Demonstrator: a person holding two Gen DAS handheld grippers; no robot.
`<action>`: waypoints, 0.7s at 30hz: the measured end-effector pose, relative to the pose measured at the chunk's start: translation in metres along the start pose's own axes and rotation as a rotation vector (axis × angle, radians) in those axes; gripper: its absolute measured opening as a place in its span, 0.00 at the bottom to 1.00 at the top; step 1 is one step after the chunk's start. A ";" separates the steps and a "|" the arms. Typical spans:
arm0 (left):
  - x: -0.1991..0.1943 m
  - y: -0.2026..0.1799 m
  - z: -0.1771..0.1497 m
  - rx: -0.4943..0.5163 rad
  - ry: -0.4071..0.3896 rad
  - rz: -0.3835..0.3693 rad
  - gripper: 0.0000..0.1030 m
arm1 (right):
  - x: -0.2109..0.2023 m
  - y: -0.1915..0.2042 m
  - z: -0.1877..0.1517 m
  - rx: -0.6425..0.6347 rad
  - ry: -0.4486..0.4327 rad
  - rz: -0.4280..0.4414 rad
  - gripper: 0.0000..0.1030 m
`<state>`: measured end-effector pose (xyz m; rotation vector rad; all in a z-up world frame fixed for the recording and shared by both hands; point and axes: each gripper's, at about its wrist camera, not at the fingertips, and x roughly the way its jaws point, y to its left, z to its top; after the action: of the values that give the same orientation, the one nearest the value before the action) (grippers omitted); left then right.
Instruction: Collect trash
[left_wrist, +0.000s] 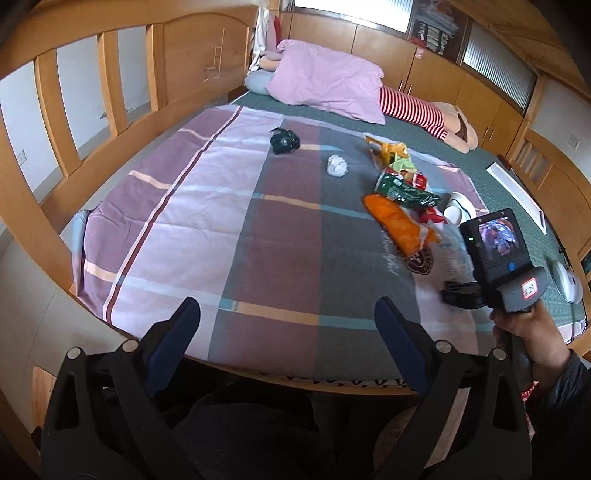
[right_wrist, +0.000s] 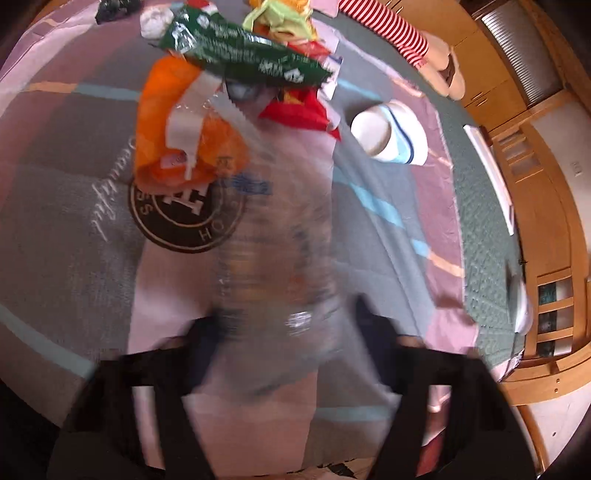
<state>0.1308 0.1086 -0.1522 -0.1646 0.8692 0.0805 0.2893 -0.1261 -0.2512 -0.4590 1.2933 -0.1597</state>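
Covering the bed (left_wrist: 33, 206), a checked sheet (left_wrist: 207, 221) carries a heap of wrappers (left_wrist: 402, 192); nearby lie a clear plastic bag (right_wrist: 280, 236), a paper cup (right_wrist: 388, 133), a black wad (left_wrist: 283, 140) and a white paper ball (left_wrist: 337, 165); the left gripper (left_wrist: 288, 325) hangs wide apart, empty; the right gripper (right_wrist: 291, 328) is blurred around the bag, grip unclear.

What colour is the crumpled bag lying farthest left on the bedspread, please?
Black crumpled bag, clearest in the left wrist view.
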 end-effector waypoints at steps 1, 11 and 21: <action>0.005 0.003 0.001 -0.004 0.009 0.000 0.92 | 0.000 -0.010 -0.002 0.039 0.004 0.057 0.27; 0.043 0.050 0.046 -0.086 -0.035 0.054 0.92 | -0.083 -0.033 -0.007 0.199 -0.113 0.898 0.19; 0.099 0.125 0.038 -0.335 0.148 0.164 0.92 | -0.021 0.113 0.060 0.163 0.204 1.248 0.29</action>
<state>0.2055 0.2391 -0.2176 -0.4163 1.0122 0.3714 0.3250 -0.0020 -0.2676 0.5581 1.5410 0.7453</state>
